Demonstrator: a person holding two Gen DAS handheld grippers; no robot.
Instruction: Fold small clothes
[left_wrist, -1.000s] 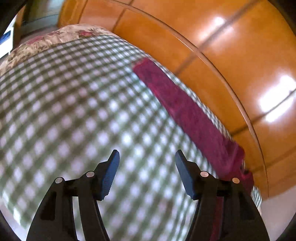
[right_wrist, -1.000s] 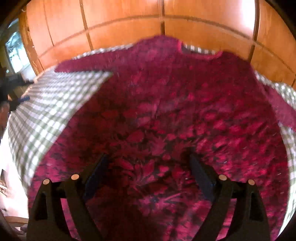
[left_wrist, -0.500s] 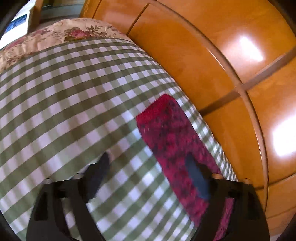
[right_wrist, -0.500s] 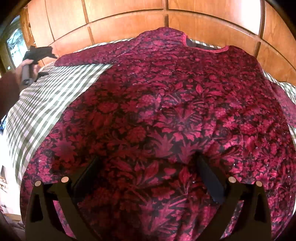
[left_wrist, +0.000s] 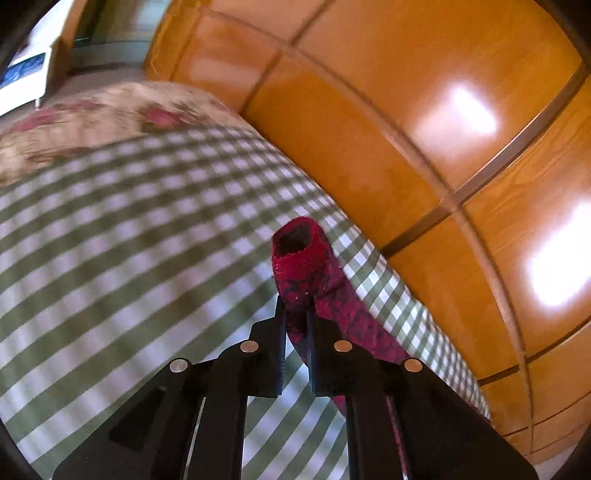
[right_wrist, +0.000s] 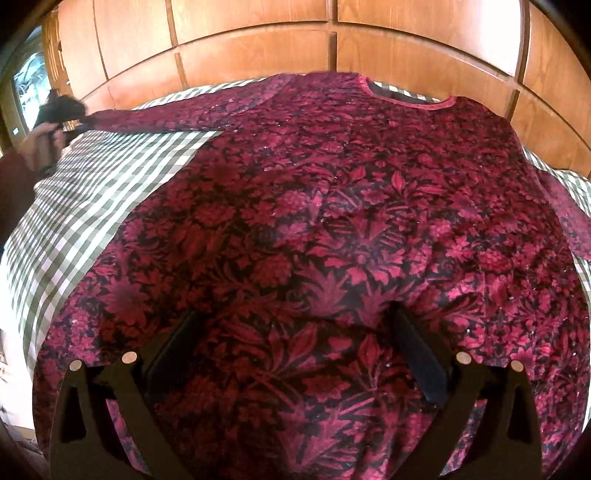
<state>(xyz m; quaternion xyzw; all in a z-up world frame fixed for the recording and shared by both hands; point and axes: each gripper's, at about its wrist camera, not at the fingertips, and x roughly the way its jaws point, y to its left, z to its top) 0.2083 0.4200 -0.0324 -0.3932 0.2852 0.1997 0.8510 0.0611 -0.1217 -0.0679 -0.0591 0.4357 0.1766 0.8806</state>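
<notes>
A dark red floral top (right_wrist: 332, 221) lies spread flat on a green-and-white checked cloth (right_wrist: 92, 206), neckline toward the wooden wall. Its left sleeve (left_wrist: 325, 295) runs along the cloth's far edge. My left gripper (left_wrist: 295, 314) is shut on the end of that sleeve, and the open cuff (left_wrist: 295, 243) stands up just past the fingertips. In the right wrist view the left gripper (right_wrist: 62, 110) shows small at the far left, a hand around it. My right gripper (right_wrist: 295, 325) stands wide open over the lower middle of the top, with only flat fabric between its fingers.
A glossy wooden panelled wall (left_wrist: 443, 129) runs close behind the bed. A floral quilt (left_wrist: 110, 114) lies beyond the checked cloth. The right sleeve (right_wrist: 572, 229) lies at the right edge. A window (right_wrist: 29, 85) shows at the far left.
My left gripper moved along the checked cloth to the sleeve's end and closed on it, lifting the cuff. The right gripper stayed open over the top.
</notes>
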